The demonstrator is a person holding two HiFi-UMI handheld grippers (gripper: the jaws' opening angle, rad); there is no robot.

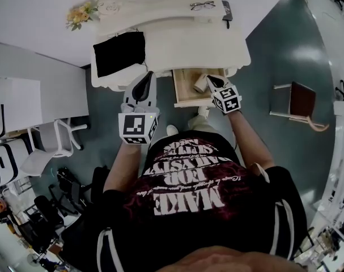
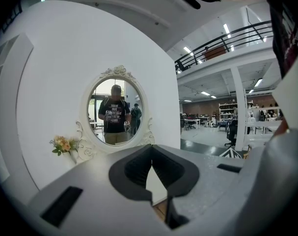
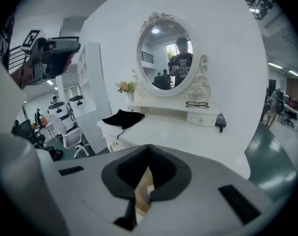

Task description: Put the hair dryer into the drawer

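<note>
A white vanity table [image 1: 189, 44] has its wooden drawer [image 1: 186, 95] pulled out toward me. In the drawer's right half lies a pale hair dryer [image 1: 200, 84]. My right gripper [image 1: 211, 79] hovers just above the dryer's right end with its jaws shut and nothing between them; in its own view the closed tips [image 3: 149, 150] point at the tabletop, with drawer wood [image 3: 143, 191] below. My left gripper [image 1: 147, 75] is held at the table's front edge, left of the drawer, jaws shut and empty. Its own view shows the tips [image 2: 151, 150] aimed at the wall under the mirror [image 2: 115, 111].
On the tabletop lie a black cloth [image 1: 119, 52], glasses [image 1: 202, 5] and a dark brush-like item [image 1: 227, 10]; flowers [image 1: 81, 13] stand at the back left. A white chair [image 1: 52, 143] is on the floor to the left, and a wooden stool [image 1: 299, 103] to the right.
</note>
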